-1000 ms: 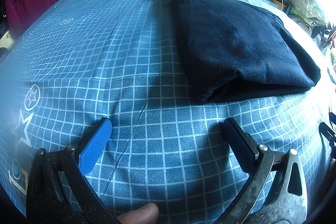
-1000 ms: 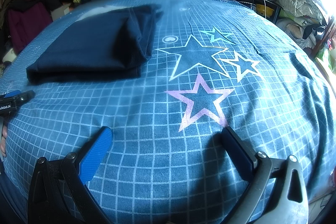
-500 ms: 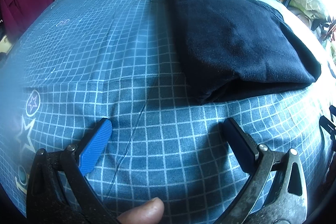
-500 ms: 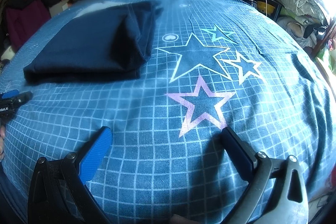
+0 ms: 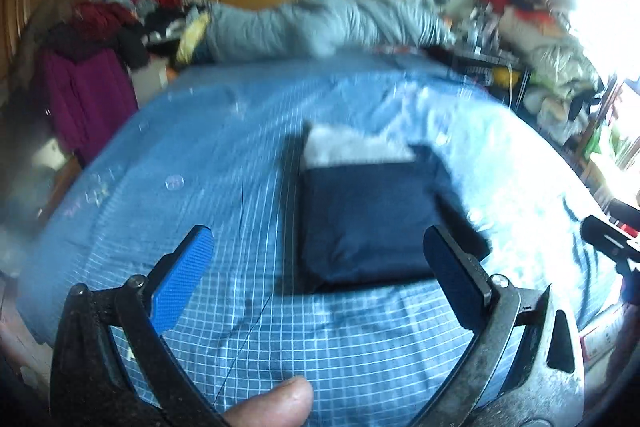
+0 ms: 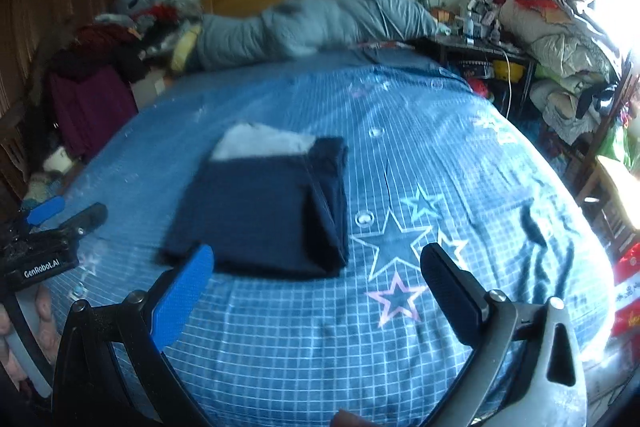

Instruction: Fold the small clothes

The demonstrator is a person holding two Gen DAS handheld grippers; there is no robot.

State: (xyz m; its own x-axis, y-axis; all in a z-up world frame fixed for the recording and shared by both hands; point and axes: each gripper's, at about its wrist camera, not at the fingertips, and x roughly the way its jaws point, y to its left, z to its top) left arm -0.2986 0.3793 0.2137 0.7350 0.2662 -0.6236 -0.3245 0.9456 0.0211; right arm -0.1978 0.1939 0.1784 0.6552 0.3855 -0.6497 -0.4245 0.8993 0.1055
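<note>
Both the left gripper (image 5: pixel 316 275) and right gripper (image 6: pixel 316 279) have pulled back, spread and empty, from the folded navy-blue garment (image 6: pixel 264 211) lying on the blue grid-patterned bedsheet (image 6: pixel 400 155), so folding looks finished and the next move calls for another garment.

Right gripper (image 6: pixel 316 279), jaws spread wide and empty, above a blue grid-and-star bedsheet (image 6: pixel 440 155). A folded navy garment (image 6: pixel 264 211) lies flat on the sheet, grey fabric (image 6: pixel 260 143) at its far edge. Left gripper (image 6: pixel 48 227) at the left margin.
</note>
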